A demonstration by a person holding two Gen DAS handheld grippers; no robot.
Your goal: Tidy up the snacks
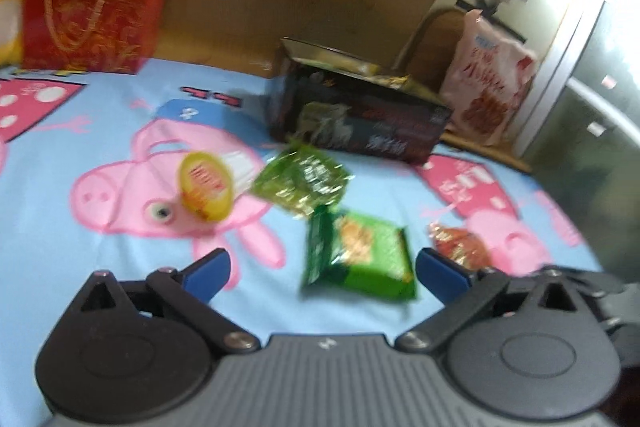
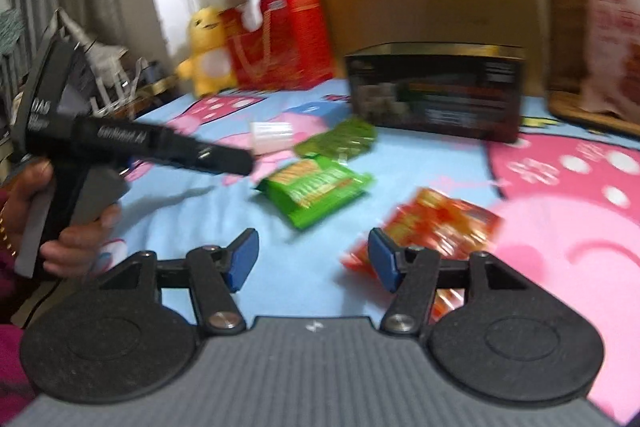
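snacks: four loose on the bed sheet (image 1: 120, 307), none boxed by the look of it. bright green pack (image 1: 360, 259) nearest left claw (image 1: 322, 269), darker green pack (image 1: 304, 183) just behind it, yellow cup (image 1: 206, 185) to its left, red pack (image 2: 436, 227) by right claw (image 2: 312, 259).
box: dark open-top box (image 1: 360, 119) at far edge of sheet, something inside already, can't tell what.
progress: early imo, all four left to go in.
left claw: jaws wide apart, nothing btwn pads.
right claw: jaws apart, empty, red pack just beyond its right pad.
room: clear sheet btwn packs and box. red gift bag (image 1: 92, 3) and plush toys well off to far left. bed edge close on the right near pink bag (image 1: 488, 75).
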